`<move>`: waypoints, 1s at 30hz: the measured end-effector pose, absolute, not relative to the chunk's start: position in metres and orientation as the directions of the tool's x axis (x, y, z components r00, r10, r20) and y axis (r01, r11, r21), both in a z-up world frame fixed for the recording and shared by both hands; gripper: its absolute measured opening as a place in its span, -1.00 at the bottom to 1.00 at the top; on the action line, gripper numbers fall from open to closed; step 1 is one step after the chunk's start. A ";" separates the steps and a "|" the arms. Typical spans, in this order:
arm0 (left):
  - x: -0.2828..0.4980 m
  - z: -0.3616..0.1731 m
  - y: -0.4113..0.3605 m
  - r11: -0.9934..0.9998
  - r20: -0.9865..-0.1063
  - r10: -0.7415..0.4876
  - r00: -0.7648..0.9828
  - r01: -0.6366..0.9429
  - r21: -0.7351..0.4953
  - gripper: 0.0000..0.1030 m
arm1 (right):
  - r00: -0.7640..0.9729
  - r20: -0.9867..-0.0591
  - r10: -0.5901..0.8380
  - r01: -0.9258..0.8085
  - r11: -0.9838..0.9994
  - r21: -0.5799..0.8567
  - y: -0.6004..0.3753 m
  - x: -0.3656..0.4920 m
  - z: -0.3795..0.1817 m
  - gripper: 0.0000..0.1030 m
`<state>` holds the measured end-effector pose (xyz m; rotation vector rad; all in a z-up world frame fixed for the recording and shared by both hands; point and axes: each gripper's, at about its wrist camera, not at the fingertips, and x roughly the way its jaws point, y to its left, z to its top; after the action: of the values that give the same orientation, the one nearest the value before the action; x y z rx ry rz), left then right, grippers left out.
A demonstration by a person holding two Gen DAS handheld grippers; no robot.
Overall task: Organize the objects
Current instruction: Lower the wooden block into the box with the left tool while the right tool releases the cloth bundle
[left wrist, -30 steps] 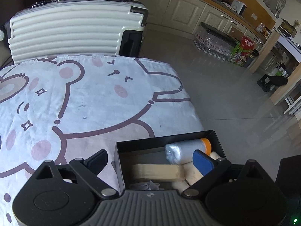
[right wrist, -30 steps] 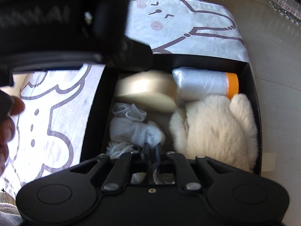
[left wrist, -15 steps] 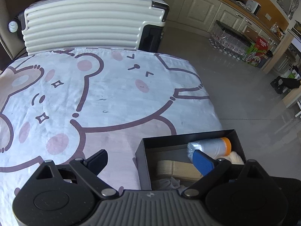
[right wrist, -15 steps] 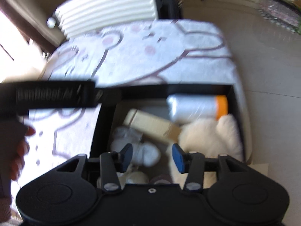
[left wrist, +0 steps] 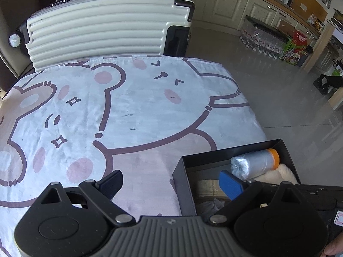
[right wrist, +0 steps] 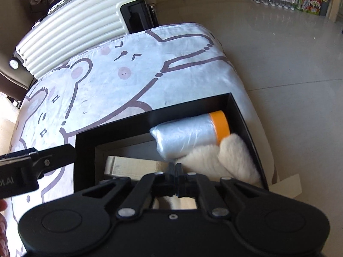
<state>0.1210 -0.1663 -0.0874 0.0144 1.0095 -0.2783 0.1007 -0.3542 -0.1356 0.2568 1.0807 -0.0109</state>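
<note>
A black open box (left wrist: 182,177) (right wrist: 85,141) sits at the near right corner of the bear-print table. It holds a plastic-wrapped roll with an orange end (left wrist: 255,162) (right wrist: 190,135), a cream fluffy item (left wrist: 276,173) (right wrist: 216,158), a beige box (left wrist: 211,189) (right wrist: 137,167) and white cloth (left wrist: 211,205). My left gripper (left wrist: 171,182) is open and empty, its fingers straddling the box's left wall. My right gripper (right wrist: 175,168) is shut and empty above the box's near side.
The bear-print cloth (left wrist: 107,111) (right wrist: 120,75) covers the table. A cream ribbed suitcase (left wrist: 103,32) (right wrist: 75,36) stands behind its far edge. Tiled floor lies to the right, with bottles and cartons (left wrist: 276,40) by the cabinets.
My right gripper has closed, after being open half a second ago, and drawn back. My left gripper has shifted left and back from the box, staying open.
</note>
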 end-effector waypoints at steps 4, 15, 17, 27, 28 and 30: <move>0.121 -0.087 -0.164 0.965 -0.836 -0.204 0.510 0.246 -0.085 0.85 | 0.467 -0.877 0.116 0.097 0.979 0.181 -0.341 0.104 -0.136 -0.95; 0.115 -0.080 -0.158 0.965 -0.830 -0.190 0.524 0.254 -0.060 0.85 | 0.519 -0.845 0.130 0.087 0.975 0.204 -0.340 0.097 -0.114 -0.95; 0.112 -0.077 -0.156 0.965 -0.827 -0.188 0.529 0.256 -0.055 0.85 | 0.527 -0.841 0.127 0.081 0.977 0.198 -0.339 0.094 -0.109 -0.95; 0.095 -0.060 -0.148 0.965 -0.811 -0.181 0.557 0.258 -0.039 0.85 | 0.566 -0.819 0.093 0.085 0.982 0.170 -0.344 0.071 -0.079 -0.91; 0.092 -0.058 -0.147 0.965 -0.809 -0.185 0.558 0.257 -0.043 0.86 | 0.571 -0.816 0.089 0.089 0.982 0.169 -0.345 0.068 -0.076 -0.90; 0.087 -0.053 -0.145 0.965 -0.804 -0.195 0.562 0.257 -0.054 0.87 | 0.582 -0.809 0.080 0.097 0.981 0.167 -0.347 0.060 -0.069 -0.83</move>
<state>0.0875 -0.1449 -0.0530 0.0722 0.9371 -0.2665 0.0604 -0.3474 -0.0693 0.2015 0.9514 -0.0103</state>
